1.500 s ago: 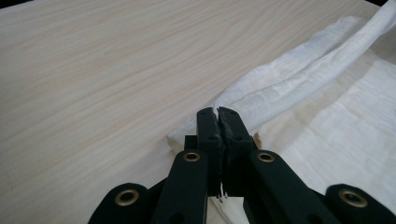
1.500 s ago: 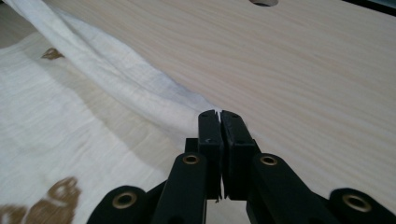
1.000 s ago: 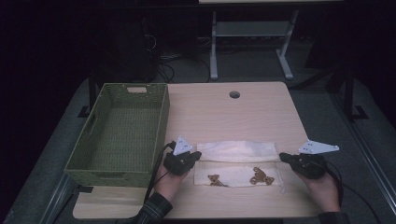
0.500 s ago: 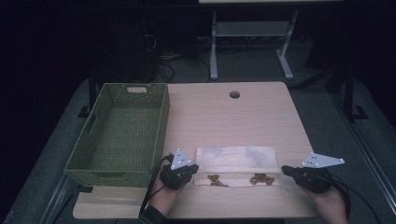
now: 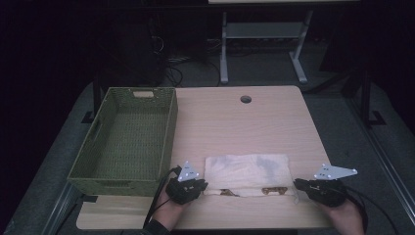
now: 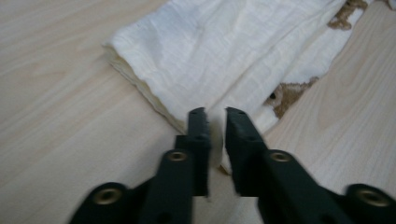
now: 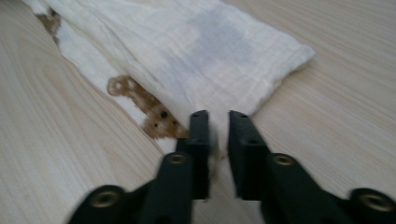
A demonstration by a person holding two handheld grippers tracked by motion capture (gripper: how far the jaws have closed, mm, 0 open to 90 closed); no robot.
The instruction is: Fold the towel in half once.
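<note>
Loosening their hold, both grippers have just been opening at the near corners of the cloth (image 5: 246, 174). The left gripper (image 6: 215, 122) has a narrow gap between its jaws, with the cloth's corner edge between them, and the pads no longer seem to press on it. The right gripper (image 7: 217, 123) stands the same way at the opposite near corner, jaws slightly apart, a sliver of fabric in the gap.

A second ago the cloth lay wider toward the person, with its brown bear prints in full view and both grippers clamped on its near edge. Now the far half sits folded over onto the near half, the grippers have come toward the person with it, and only a thin strip of the printed layer peeks out along the near edge. My judgement is that one fold has just been laid down and is being released; the next step is probably a second fold or a lift toward the basket (image 5: 128, 138), which stands just left of the cloth on the table (image 5: 235, 122).

No brand, label or writing is readable anywhere; the brown bear figures on the cloth are a pattern, not lettering.
</note>
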